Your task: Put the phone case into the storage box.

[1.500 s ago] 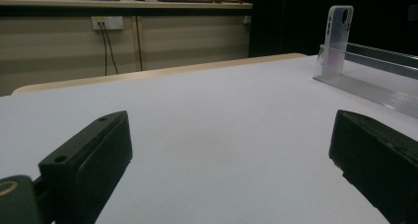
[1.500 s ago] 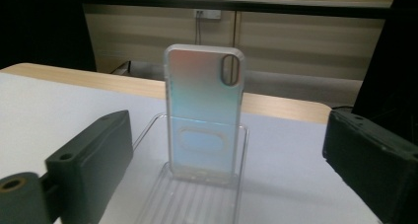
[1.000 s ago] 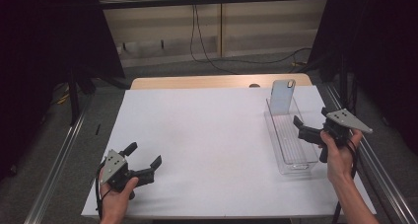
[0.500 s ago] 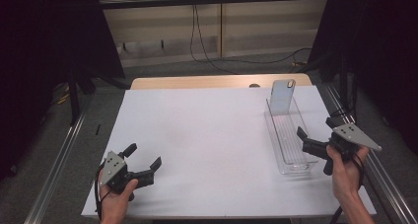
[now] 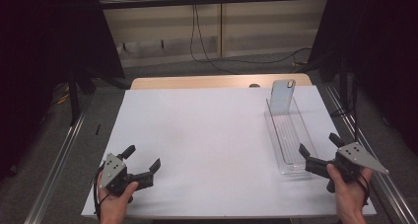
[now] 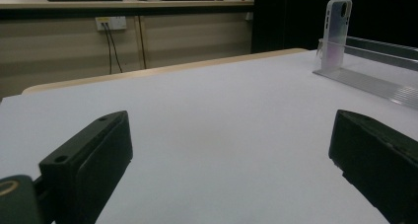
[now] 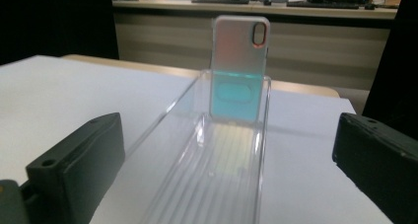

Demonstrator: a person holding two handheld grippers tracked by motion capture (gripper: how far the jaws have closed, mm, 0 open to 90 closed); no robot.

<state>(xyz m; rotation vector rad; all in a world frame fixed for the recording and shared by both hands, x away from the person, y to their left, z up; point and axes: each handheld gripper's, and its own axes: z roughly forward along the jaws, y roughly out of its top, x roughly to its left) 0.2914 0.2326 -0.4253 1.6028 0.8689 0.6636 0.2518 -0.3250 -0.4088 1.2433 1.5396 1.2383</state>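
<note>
Right tool [image 5: 319, 151] has drawn back; its view shows phone case [image 7: 240, 66] teal.

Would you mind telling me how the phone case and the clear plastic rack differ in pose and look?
The phone case stands upright at the far end, while the clear plastic rack lies flat and long on the white table. The phone case is frosted with a camera cut-out near its top corner; the clear plastic rack is see-through with a ribbed floor. The phone case is short along the table, the rack much longer. Both are translucent plastic, ahead of the right gripper.
</note>
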